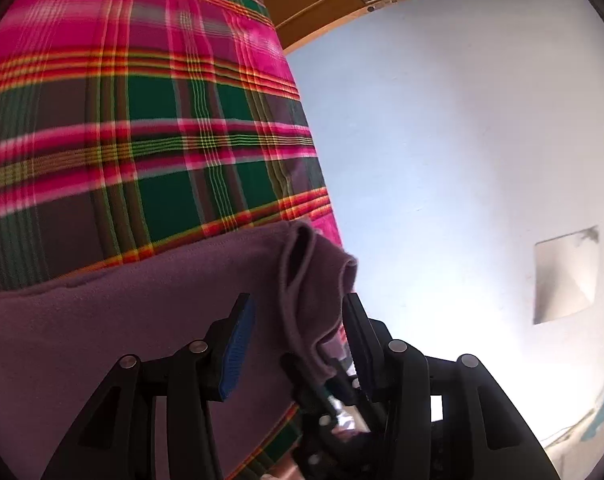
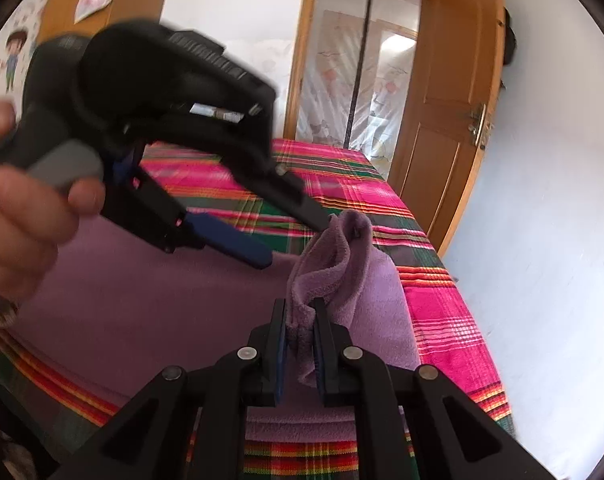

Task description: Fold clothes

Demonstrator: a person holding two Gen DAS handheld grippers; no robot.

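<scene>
Right hand-held gripper point(image 2: 300, 336) clamped on purple garment point(image 2: 342, 272); left hand-held gripper point(image 1: 298, 320) agape; no legible writing

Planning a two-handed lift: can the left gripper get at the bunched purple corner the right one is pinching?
Probably yes. The left gripper is open with the raised fold of the purple cloth already between its fingers; nothing blocks it. The right gripper is shut lower on the same fold.

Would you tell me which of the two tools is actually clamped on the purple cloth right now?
The right tool: its fingers are shut on a bunched fold of the purple cloth. The left tool is open, its fingers spread at the cloth's raised corner.
</scene>
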